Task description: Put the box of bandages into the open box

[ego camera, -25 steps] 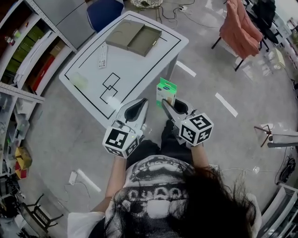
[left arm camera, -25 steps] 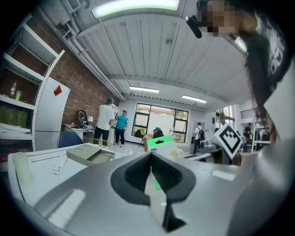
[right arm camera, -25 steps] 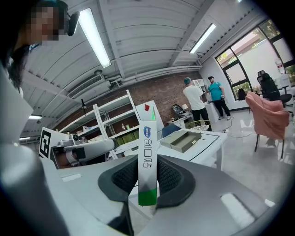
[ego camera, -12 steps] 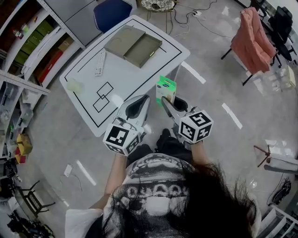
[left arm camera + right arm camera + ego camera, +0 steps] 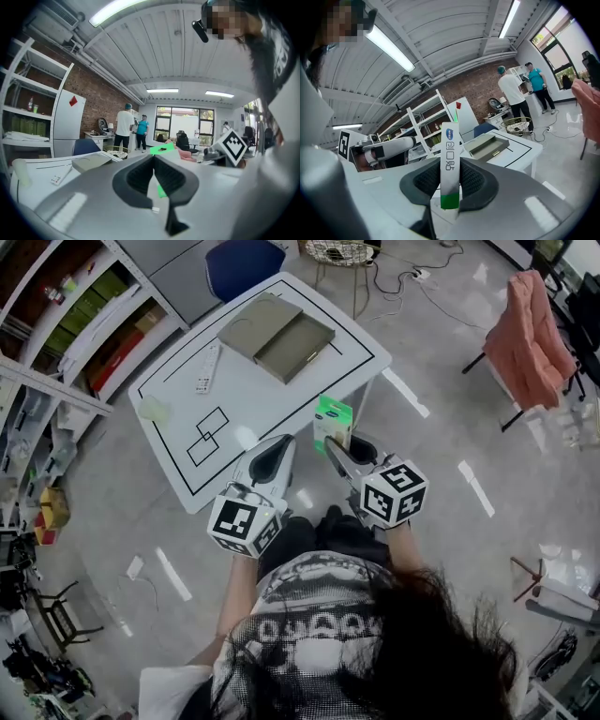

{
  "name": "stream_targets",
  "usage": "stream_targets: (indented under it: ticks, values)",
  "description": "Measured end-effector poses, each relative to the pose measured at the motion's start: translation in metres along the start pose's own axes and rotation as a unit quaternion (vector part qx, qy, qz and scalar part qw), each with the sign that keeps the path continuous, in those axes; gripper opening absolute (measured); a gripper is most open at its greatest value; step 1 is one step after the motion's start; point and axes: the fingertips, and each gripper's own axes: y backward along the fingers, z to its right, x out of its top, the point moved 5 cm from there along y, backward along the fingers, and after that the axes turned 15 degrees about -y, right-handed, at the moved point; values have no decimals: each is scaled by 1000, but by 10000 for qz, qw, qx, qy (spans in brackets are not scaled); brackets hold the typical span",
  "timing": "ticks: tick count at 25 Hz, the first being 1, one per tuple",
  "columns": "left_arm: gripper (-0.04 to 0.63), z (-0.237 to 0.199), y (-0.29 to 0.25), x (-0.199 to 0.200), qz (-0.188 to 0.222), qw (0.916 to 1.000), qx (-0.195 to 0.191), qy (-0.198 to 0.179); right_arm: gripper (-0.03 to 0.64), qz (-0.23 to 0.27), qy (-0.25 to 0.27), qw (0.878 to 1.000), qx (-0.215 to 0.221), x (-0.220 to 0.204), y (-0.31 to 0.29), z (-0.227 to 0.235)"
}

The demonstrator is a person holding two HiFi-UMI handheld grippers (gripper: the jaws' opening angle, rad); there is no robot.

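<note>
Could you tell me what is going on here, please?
A person stands by a white table with a tool in each hand. The right tool is clamped on an upright green-and-white bandage box, held in the air near the table's edge. The left tool is shut and empty beside it. The open box lies at the far end of the table, and the bandage box is not yet in it.
</note>
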Motion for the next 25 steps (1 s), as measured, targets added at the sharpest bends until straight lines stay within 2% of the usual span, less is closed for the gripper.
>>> stream_targets:
  ticks: [12,19,25]
  values:
    - [0,-19,-20,-18,-311,9992,240,98,91,-361,-364,9985,183,-2,-36,25]
    - [0,-54,-52,-20,-232,9994,243,107,91,-567,-543,9969,94,17,-81,50]
    - [0,-104,-78,-22,-212,9996,155,61,92,-711,-854,9938,-94,37,-142,71]
